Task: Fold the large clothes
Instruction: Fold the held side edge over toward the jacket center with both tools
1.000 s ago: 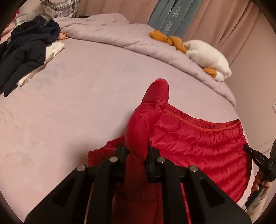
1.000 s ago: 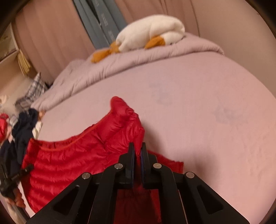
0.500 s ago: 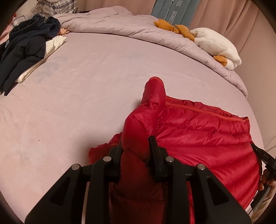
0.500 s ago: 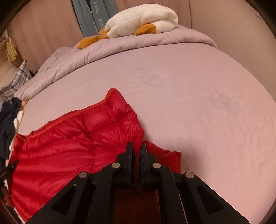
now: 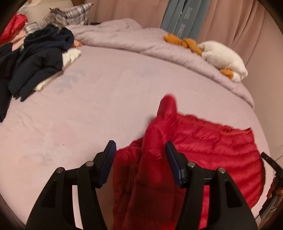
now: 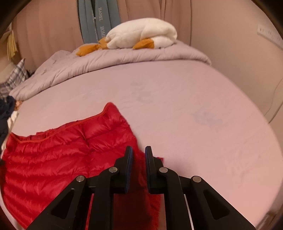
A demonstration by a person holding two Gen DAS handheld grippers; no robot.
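Bedsheet (image 5: 106, 92), pale mauve and faintly printed, covers the whole work surface in both wrist views. Nearest the cameras, a red puffer jacket (image 5: 212, 150) lies spread at the near edge of the bed. The left gripper (image 5: 140, 150) has just been opening: its jaws stand well apart, with a raised fold of the red jacket between them, close against the right-hand pad and clear of the other. The right gripper (image 6: 138, 154) has just begun to part; a narrow gap shows between its pads, with blurred red fabric in it, and whether the pads still press on it cannot be told.

Farther back, a rumpled mauve duvet (image 6: 123, 58) is bunched along the far side, with a white and orange plush goose (image 6: 141, 35) lying on it. Behind that hang pinkish curtains (image 6: 44, 31) and a grey-blue lettered cloth (image 6: 95, 21).

Only the left view shows the heap of dark clothes (image 5: 39, 58) at the far left, a plaid pillow (image 5: 70, 16) beyond it, and the other gripper at the right edge. Only the right view shows a wall socket strip (image 6: 268, 33).
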